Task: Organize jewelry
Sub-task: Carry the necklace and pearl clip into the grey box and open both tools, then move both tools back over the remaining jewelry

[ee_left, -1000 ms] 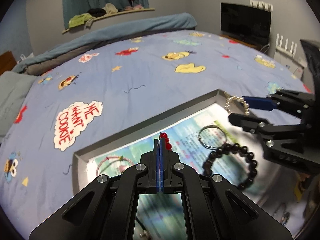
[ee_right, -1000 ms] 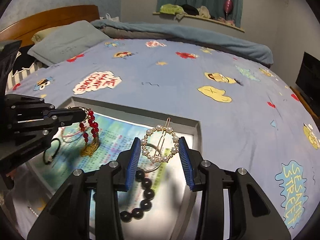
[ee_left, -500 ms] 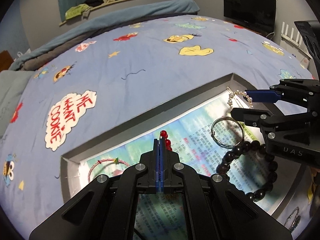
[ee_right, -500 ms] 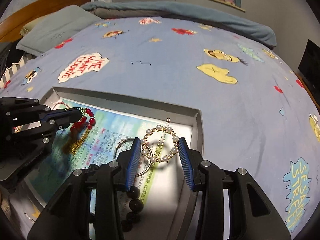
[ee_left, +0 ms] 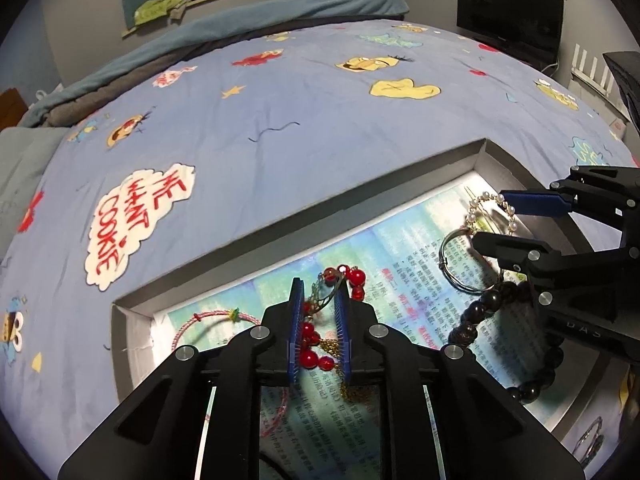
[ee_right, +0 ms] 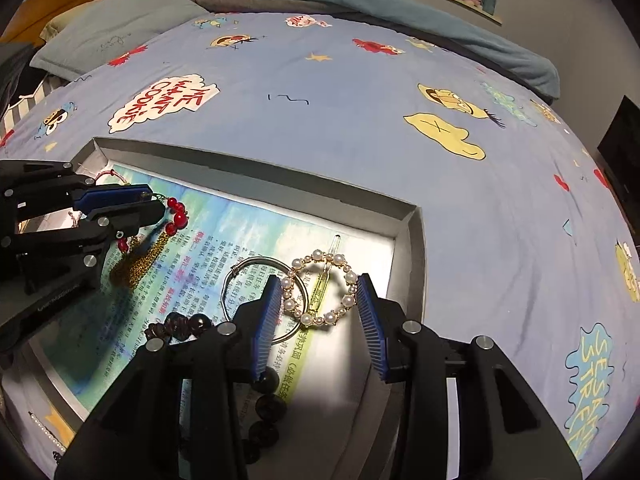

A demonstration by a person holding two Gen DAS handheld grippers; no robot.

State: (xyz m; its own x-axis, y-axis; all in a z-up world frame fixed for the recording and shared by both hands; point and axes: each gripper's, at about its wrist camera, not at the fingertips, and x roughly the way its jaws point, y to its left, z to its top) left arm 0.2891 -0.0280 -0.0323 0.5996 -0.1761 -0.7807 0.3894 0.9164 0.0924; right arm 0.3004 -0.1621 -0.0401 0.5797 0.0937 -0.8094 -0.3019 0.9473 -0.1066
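Note:
A grey shallow tray (ee_left: 320, 208) (ee_right: 260, 164) with a printed paper liner lies on the bed. My left gripper (ee_left: 319, 300) (ee_right: 157, 200) hangs low over its left part, jaws opening. A red-bead earring with a gold tassel (ee_left: 356, 278) (ee_right: 176, 216) sits loose between the pads, its tassel resting on the liner. My right gripper (ee_right: 318, 280) (ee_left: 490, 218) is shut on a round pearl hair clip (ee_right: 318, 255) (ee_left: 484, 200) just above the tray's right corner. A silver ring (ee_left: 442, 256) (ee_right: 225, 292), a dark bead bracelet (ee_left: 464, 328) (ee_right: 188, 324) and a pink cord bracelet (ee_left: 200, 318) lie in the tray.
A blue cartoon-print sheet (ee_right: 320, 112) covers the bed around the tray. Silver bangles (ee_left: 592, 440) and a pearl strand (ee_right: 44, 428) lie on the sheet outside the tray's near edge. A pillow (ee_right: 112, 28) is at the head, a TV (ee_left: 508, 8) by the wall.
My left jaws have parted, and the red-bead earring now shows loose between them. Both grippers have come down closer to the tray. The right one still holds the pearl clip.

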